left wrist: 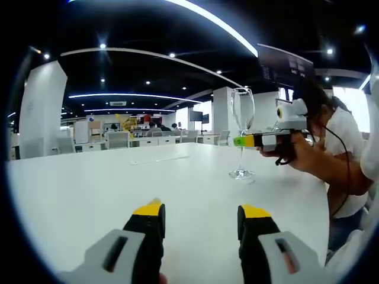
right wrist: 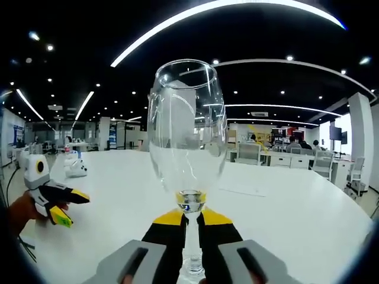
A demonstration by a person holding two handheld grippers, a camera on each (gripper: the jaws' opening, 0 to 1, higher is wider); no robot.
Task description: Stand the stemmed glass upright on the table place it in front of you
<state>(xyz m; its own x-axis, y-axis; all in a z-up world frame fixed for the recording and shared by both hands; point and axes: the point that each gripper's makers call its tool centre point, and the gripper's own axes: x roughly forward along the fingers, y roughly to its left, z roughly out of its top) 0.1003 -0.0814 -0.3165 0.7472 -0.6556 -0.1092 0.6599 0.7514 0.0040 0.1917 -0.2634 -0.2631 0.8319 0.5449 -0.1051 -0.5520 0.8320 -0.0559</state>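
Observation:
A clear stemmed glass (left wrist: 241, 112) stands upright on the white table (left wrist: 89, 189), its foot resting on the tabletop. My right gripper (left wrist: 240, 141) reaches in from the right in a person's hand, with its jaws shut around the stem. In the right gripper view the bowl of the glass (right wrist: 186, 130) rises just above my right gripper (right wrist: 190, 218), whose yellow-tipped jaws pinch the stem. My left gripper (left wrist: 202, 210) hovers open over bare tabletop, well short of the glass. It also shows at the left as the left gripper (right wrist: 74, 210), open and held in a hand.
A person (left wrist: 334, 136) sits at the table's right edge. A small white object (right wrist: 77, 168) lies farther along the table. Desks and chairs (left wrist: 118, 140) fill the office behind. A thin flat strip (left wrist: 160, 158) lies mid-table.

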